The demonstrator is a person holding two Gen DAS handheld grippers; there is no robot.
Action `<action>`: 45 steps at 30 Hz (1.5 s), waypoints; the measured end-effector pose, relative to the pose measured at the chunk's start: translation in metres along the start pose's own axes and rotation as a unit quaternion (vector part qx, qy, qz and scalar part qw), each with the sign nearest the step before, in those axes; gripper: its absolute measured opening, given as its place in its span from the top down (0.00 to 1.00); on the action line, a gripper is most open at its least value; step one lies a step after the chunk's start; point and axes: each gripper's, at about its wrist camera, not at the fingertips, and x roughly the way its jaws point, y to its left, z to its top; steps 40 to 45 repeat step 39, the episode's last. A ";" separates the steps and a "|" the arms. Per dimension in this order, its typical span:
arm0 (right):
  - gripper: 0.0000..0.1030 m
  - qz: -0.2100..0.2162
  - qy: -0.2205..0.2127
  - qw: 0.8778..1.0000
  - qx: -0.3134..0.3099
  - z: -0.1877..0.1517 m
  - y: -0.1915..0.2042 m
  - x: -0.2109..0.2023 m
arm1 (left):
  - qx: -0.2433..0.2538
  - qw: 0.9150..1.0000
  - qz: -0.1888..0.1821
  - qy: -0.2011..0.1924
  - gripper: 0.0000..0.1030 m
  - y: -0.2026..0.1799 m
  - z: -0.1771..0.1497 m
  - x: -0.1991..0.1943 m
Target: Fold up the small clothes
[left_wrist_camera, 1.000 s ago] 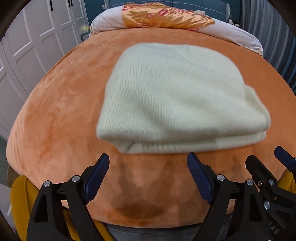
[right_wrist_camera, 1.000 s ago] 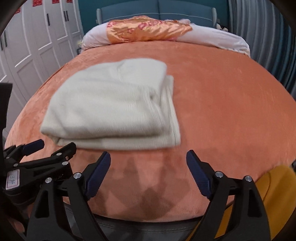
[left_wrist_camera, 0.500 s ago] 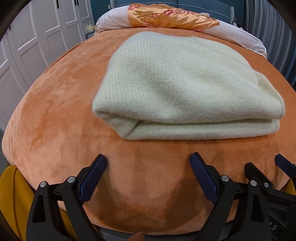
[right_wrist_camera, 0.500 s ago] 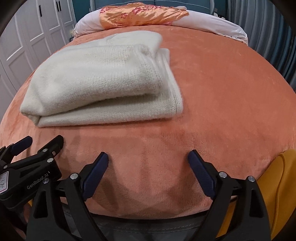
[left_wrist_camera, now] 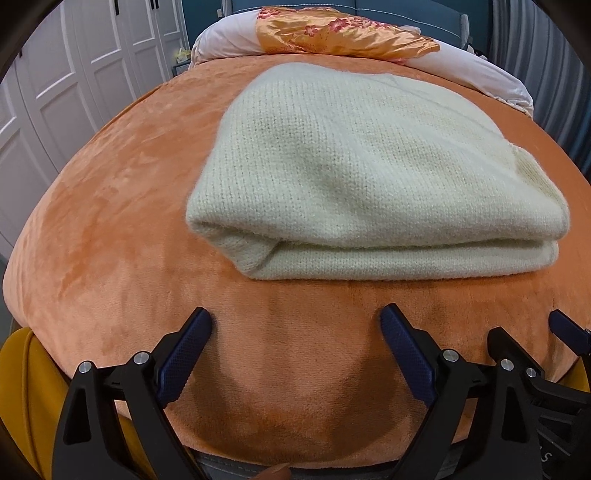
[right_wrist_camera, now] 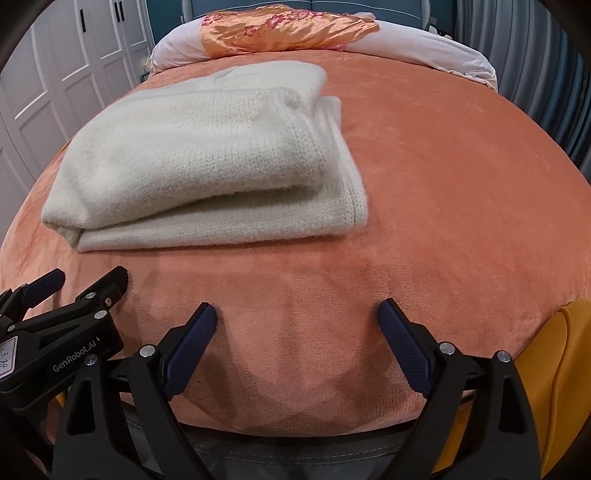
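Observation:
A cream knitted sweater lies folded in a thick stack on the orange plush bed cover. It also shows in the right wrist view, up and to the left. My left gripper is open and empty, low over the cover just short of the sweater's near edge. My right gripper is open and empty, near the bed's front edge, to the right of the sweater's near corner. The left gripper shows at the lower left of the right wrist view.
A white pillow with an orange floral satin cloth lies at the head of the bed. White wardrobe doors stand to the left. A yellow garment is at the bed's front edge.
Both grippers have dropped lower and moved in toward the bed, so the folded sweater looms larger. Both stay open. The sweater has not moved.

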 end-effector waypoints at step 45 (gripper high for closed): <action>0.15 0.001 -0.002 1.000 -0.007 0.000 0.010 -0.002 | -0.006 1.000 0.016 -0.008 0.11 0.001 -0.004 -0.004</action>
